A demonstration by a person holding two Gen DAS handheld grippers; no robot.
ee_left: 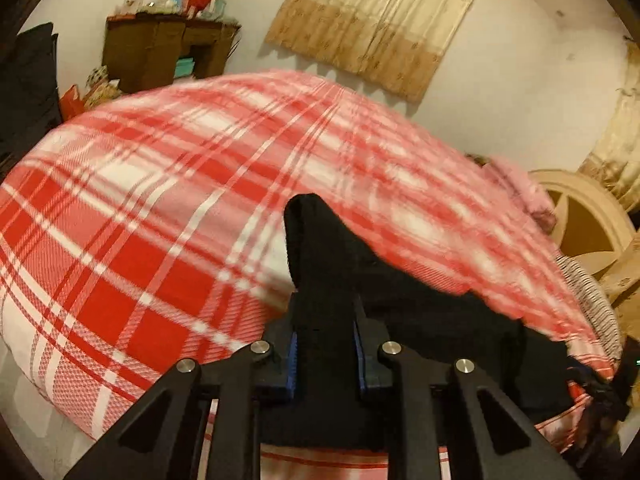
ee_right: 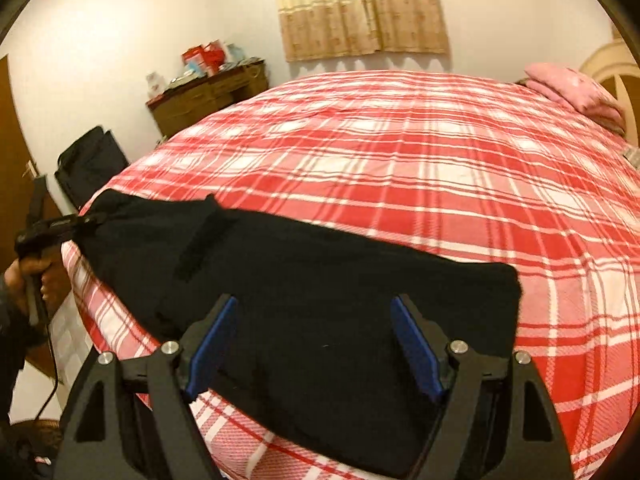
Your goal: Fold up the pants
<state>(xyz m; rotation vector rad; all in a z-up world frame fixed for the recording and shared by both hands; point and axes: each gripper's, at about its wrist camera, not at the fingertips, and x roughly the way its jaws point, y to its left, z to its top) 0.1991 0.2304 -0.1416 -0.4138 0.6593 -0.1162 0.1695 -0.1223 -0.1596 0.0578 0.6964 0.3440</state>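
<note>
Black pants (ee_right: 320, 280) lie across the near edge of a bed with a red and white plaid cover (ee_right: 400, 152). My right gripper (ee_right: 314, 340) is open, its blue pads (ee_right: 416, 344) spread above the near end of the pants. My left gripper (ee_left: 324, 344) is shut on a bunched end of the pants (ee_left: 316, 248), which sticks up between the pads. In the right wrist view the left gripper (ee_right: 86, 220) shows at the far left end of the pants, held by a hand (ee_right: 32, 276).
A wooden dresser (ee_right: 208, 96) with boxes on top stands by the far wall. A black bag (ee_right: 86, 164) leans beside it. A pink pillow (ee_right: 576, 88) lies at the headboard (ee_right: 612, 76). A curtain (ee_right: 360, 8) hangs on the wall.
</note>
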